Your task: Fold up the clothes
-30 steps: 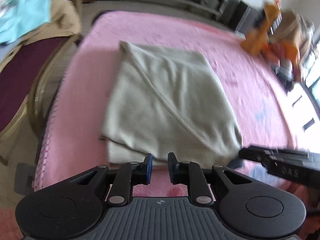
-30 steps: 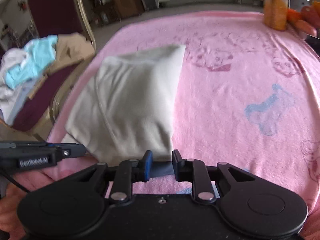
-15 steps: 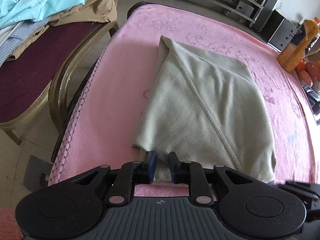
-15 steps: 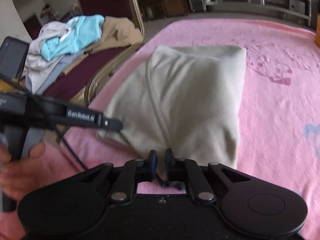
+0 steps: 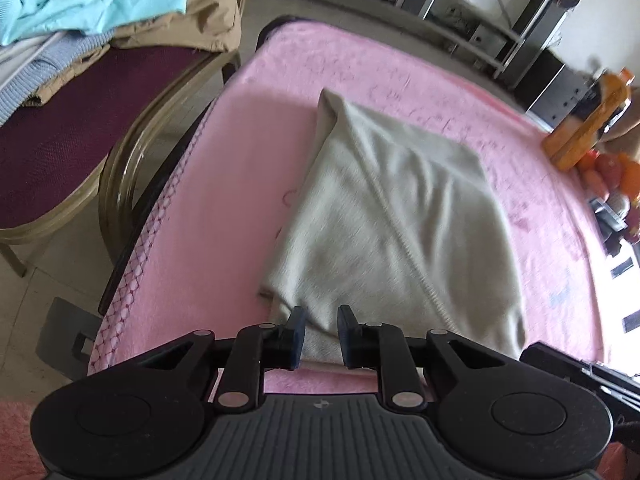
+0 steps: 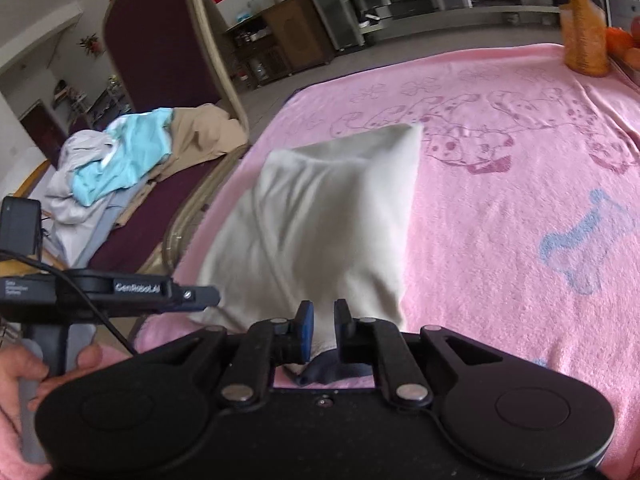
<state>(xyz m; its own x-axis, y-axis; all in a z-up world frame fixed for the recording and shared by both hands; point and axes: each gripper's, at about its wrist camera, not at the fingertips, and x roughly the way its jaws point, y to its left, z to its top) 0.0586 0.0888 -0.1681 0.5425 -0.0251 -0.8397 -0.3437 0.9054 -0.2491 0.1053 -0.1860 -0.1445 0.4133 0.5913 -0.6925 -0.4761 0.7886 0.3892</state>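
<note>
Grey-green folded garment (image 5: 396, 232) now lifts off the pink-blanketed table (image 5: 224, 216) at its near edge, pinched by left gripper (image 5: 320, 334); right gripper (image 6: 321, 330), narrow, is opening around the cloth.

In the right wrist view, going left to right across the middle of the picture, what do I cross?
Clothes pile on the chair → folded grey garment → bare pink blanket → blue bone print.
</note>
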